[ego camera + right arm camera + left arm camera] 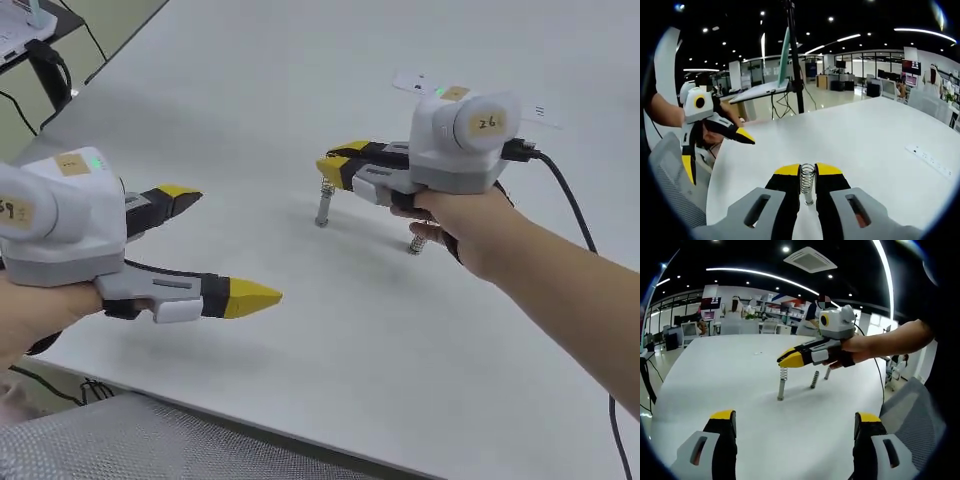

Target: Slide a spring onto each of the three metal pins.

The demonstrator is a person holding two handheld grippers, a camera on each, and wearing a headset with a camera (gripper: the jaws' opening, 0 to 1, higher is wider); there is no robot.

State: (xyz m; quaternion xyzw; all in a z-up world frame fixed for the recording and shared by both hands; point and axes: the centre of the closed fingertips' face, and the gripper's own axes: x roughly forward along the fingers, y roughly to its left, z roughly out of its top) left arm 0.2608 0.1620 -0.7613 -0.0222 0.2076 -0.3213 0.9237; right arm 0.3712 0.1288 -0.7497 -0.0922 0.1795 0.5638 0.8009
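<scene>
Left gripper (225,245) sits nearest in head view, at 8 o'clock, jaws wide apart, holding nothing. Right gripper (338,162) is up at 1 o'clock, tips closed on a spring (327,190) atop an upright pin (323,213). Another pin (417,240), w/ spring on, stands under the hand (470,225).

Left gripper view: own jaws rise at 5 and 7 o'clock, far apart, empty, bare table (740,370) between. Right gripper comes in from 2 o'clock, tip over the spring, which sits on the pin top near centre, long axis vertical, in line w/ pin. Two more pins (815,379) at 2 o'clock of it, both w/ springs.

Right gripper view: jaws pinch the spring from both sides at 6 o'clock, pin directly below. Left gripper at 9 o'clock, open. Right gripper is far nearer; next move prob. straight down along the pin.
</scene>
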